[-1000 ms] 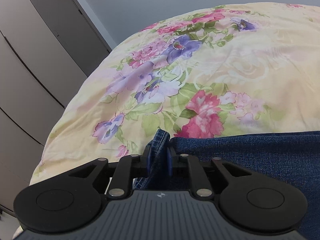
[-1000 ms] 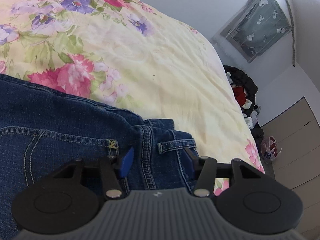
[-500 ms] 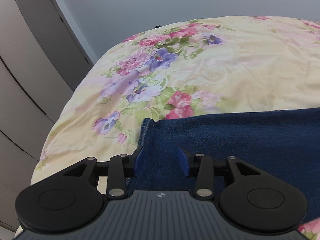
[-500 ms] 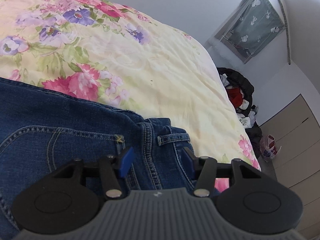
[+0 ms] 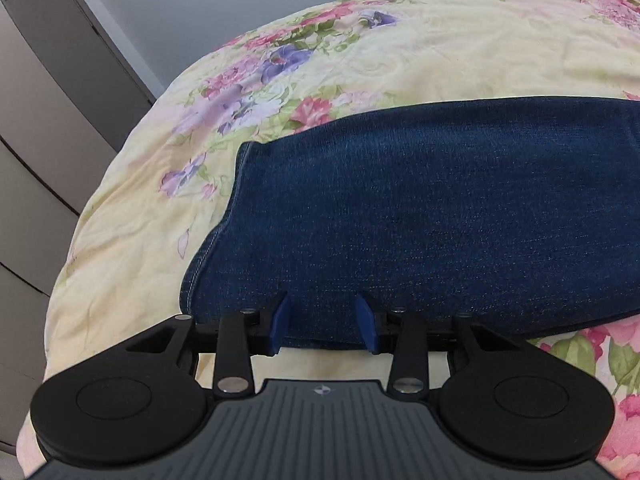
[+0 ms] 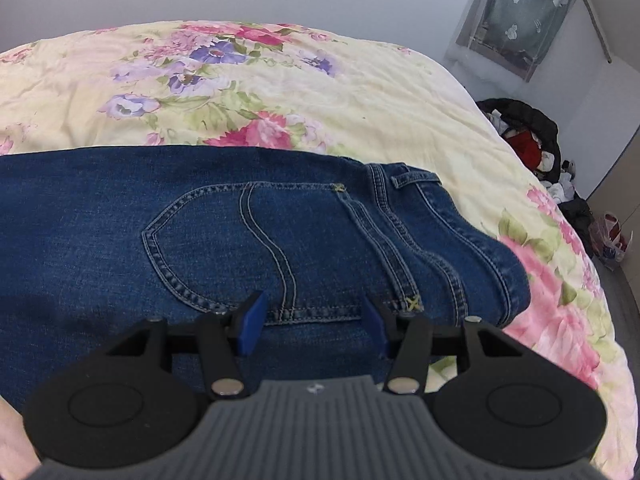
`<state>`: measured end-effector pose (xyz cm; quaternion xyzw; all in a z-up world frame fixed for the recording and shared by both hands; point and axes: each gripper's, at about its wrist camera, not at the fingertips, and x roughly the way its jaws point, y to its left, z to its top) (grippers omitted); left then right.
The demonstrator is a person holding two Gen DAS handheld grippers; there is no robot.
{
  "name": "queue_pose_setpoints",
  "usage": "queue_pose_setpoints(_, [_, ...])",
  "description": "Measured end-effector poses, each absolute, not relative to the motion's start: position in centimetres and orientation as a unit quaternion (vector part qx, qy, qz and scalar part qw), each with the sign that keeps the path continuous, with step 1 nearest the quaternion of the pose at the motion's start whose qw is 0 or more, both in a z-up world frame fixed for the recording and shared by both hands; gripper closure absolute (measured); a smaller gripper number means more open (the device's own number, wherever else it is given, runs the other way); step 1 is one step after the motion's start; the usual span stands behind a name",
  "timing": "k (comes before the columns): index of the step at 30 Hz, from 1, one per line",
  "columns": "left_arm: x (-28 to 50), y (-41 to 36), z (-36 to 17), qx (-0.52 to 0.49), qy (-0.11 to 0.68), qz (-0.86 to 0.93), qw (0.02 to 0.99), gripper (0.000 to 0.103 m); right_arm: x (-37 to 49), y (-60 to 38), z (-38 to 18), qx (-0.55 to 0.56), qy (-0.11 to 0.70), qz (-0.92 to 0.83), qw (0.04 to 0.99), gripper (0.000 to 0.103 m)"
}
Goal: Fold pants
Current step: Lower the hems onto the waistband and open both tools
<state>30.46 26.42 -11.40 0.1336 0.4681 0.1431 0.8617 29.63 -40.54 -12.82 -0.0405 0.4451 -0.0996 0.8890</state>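
Denim lies between the parted blue pads of both tools: the left gripper (image 5: 325,322) stands over the leg hem and the right gripper (image 6: 313,324) over the back pocket (image 6: 224,240), neither holding anything. Beyond them the jeans (image 5: 420,208) lie lengthwise-folded on the floral quilt (image 5: 460,52). Risk: the soft quilt may let the stacked legs slip apart at the next lift.

The jeans (image 5: 440,208) run off the right edge of the left wrist view and off the left edge of the right wrist view, so their full length is never seen at once. Their near edge is hidden behind the fingers (image 5: 279,322) of the left gripper (image 5: 324,322) and the black body below them. Beyond and right of the right gripper (image 6: 314,322), a dark heap of clothes (image 6: 532,140) against the far wall is too small to sort out. The bed (image 6: 360,92) curves out of frame on both sides.
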Motion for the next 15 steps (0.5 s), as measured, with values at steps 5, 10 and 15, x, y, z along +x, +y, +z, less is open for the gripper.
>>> queue_pose_setpoints(5, [29.9,26.2,-11.2,0.140,0.486,0.155,0.848,0.057,28.3,-41.6,-13.4,-0.010,0.474,-0.119,0.872,0.054])
queue_pose_setpoints(10, [28.0,25.6,-10.4,0.158,0.491,0.159,0.842,0.057,25.6,-41.0,-11.9,0.027,0.464,-0.115,0.878,0.054])
queue_pose_setpoints(15, [25.9,25.1,-9.0,0.133,0.478,0.154,0.855,0.057,23.0,-38.1,-10.7,0.065,0.466,-0.074,0.879,0.050])
